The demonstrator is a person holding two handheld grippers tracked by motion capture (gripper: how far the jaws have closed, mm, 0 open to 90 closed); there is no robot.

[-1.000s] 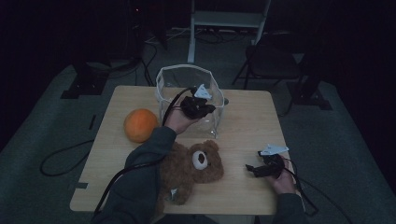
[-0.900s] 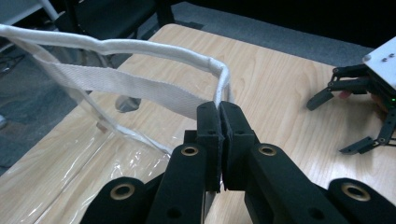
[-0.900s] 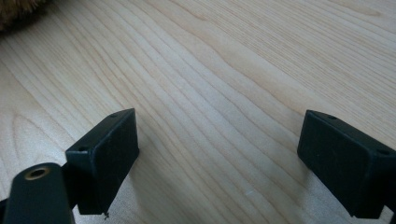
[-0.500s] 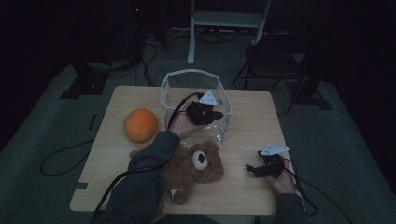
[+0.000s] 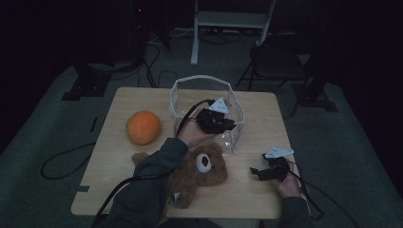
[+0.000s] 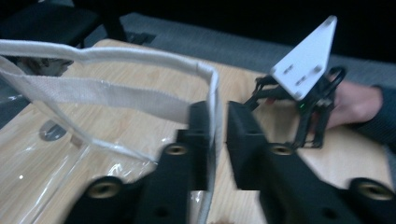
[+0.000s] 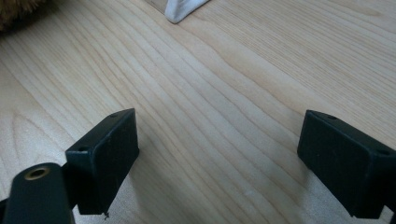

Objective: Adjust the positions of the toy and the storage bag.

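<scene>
I am pinching the white rim of the clear bag (image 5: 207, 102) with my left gripper (image 6: 217, 135), jaws clamped on the trim (image 6: 212, 93), holding its mouth open at the table's (image 5: 142, 161) far middle. The bag looks empty. My right gripper (image 7: 219, 158) is hovering wide open, gripping nothing, over bare wood. Next, I judge, it needs to be fetching the teddy bear (image 5: 199, 171) or the orange (image 5: 142, 127)
</scene>
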